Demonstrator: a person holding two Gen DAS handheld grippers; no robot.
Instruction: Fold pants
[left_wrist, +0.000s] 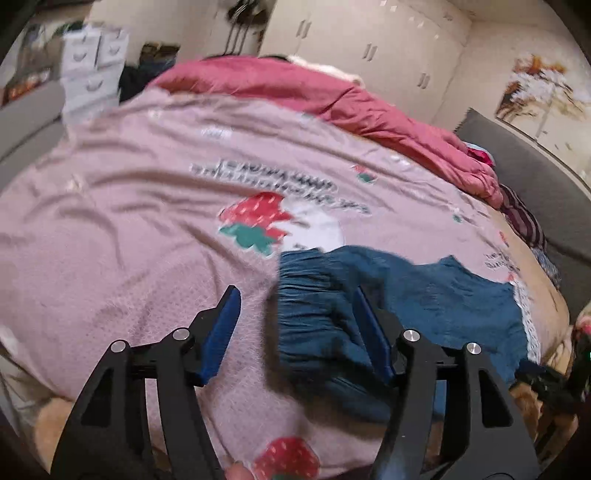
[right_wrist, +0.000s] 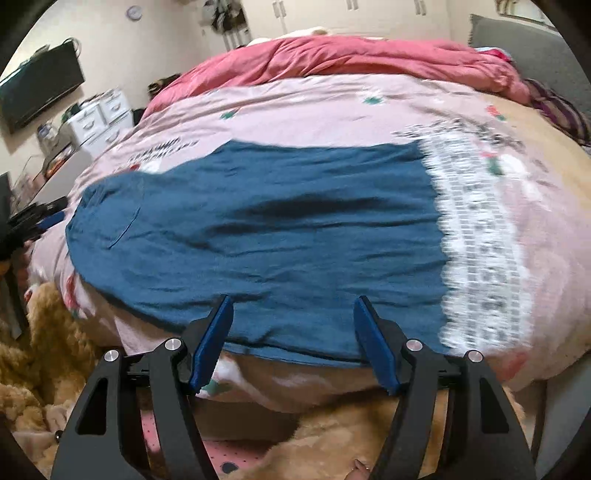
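Dark blue pants lie spread flat on a pink bed cover with strawberry prints. Their white lace hem is on the right, and the gathered waistband is at the left end. My left gripper hovers over the waistband. Its jaws stand wide and the blue pads do not press on the cloth. My right gripper hangs open above the near edge of the pants, with nothing pinched. In the left wrist view the pants stretch off to the right.
A crumpled red duvet lies across the far side of the bed. White drawers and a wall TV are at the left. A grey headboard is at the right. A fluffy tan throw lies below the bed's near edge.
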